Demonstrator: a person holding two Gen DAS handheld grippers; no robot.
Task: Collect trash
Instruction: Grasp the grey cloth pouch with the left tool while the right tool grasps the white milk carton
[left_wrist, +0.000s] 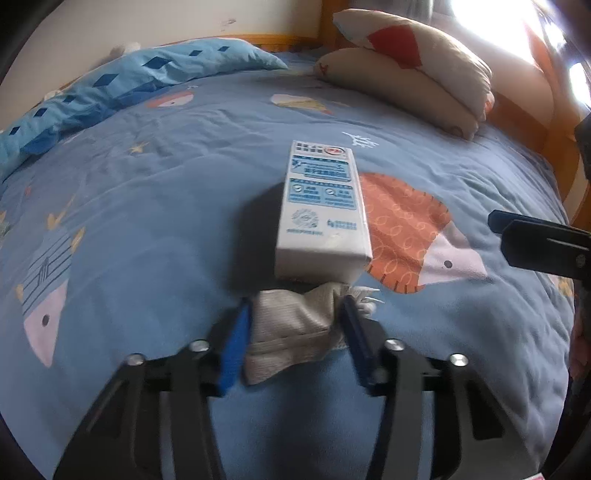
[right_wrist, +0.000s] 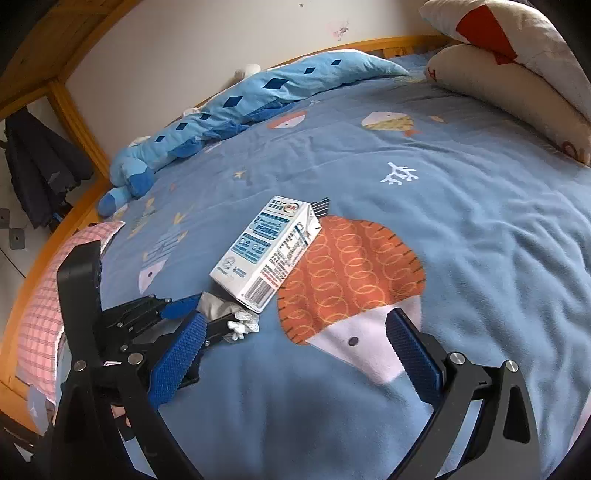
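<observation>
The only print is on the white carton (left_wrist: 323, 206) lying on the bed: blue panels of small characters, a round red logo at its 12 o'clock end, and in the right wrist view a barcode (right_wrist: 258, 291) at its 6 o'clock end. None is sharp enough to read.

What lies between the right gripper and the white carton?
Only bare bedcover with its orange fish print lies between the right gripper and the carton, as the right wrist view shows.

Carton (left_wrist: 322, 206) blocks ahead; blanket (left_wrist: 147, 206) lies open on both sides.
</observation>
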